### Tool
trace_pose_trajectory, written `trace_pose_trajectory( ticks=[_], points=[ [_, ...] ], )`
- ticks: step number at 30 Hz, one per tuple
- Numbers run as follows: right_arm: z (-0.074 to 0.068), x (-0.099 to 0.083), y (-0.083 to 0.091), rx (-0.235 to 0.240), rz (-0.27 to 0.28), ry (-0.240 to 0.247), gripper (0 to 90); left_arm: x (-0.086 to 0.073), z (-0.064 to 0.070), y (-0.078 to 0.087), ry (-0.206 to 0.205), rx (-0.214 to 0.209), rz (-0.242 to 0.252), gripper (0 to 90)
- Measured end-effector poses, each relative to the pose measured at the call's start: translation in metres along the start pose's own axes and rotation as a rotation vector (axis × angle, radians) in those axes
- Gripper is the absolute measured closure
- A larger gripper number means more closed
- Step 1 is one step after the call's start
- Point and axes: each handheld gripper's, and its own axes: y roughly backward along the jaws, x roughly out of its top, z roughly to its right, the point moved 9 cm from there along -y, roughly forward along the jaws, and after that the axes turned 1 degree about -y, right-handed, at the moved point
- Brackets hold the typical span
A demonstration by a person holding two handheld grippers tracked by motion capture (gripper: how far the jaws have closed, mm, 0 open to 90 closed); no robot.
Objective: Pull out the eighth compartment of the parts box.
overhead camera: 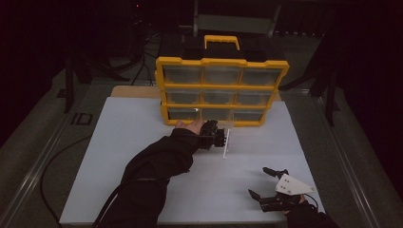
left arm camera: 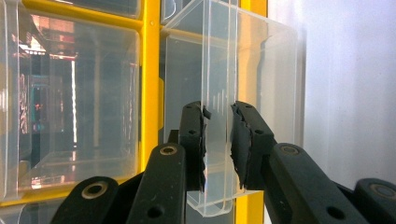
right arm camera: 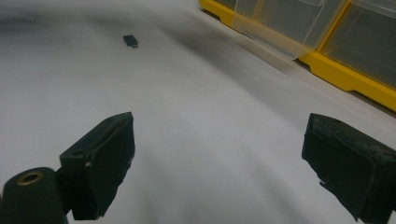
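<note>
The left gripper [left arm camera: 217,140] clamps its black jaws on the front lip of a clear plastic drawer [left arm camera: 233,93], pulled partly out of the bottom row of the yellow-framed organiser cabinet [overhead camera: 221,90] standing at the far edge of the white tabletop [overhead camera: 119,156]. Neighbouring clear drawers [left arm camera: 70,102] sit closed beside it. The right gripper [right arm camera: 219,168] hovers well apart near the table's front edge, jaws wide open and empty. A small dark block [right arm camera: 130,41] lies on the white surface beyond it.

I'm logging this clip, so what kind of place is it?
Probably a dim lab or workshop test bench: a white board on a table, a yellow parts organiser with clear plastic drawers, and dark stands and cables behind it.
</note>
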Motion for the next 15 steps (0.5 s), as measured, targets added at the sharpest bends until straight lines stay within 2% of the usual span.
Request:
trace_pose_trajectory(
  ticks=[2,9,15],
  points=[
    [-0.0002,0.0000,0.0000,0.001,0.000,0.003,9.5,0.0014,0.0007,0.0005,0.012,0.001,0.006,74.4],
    [0.0000,0.0001,0.0002,-0.001,0.000,0.002,9.5,0.0040,0.0018,0.0054,0.006,-0.006,0.001,74.4],
    [0.0001,0.0000,0.0001,-0.002,-0.001,0.002,9.5,0.0066,0.0054,0.0094,0.020,-0.008,0.007,74.4]
  ],
)
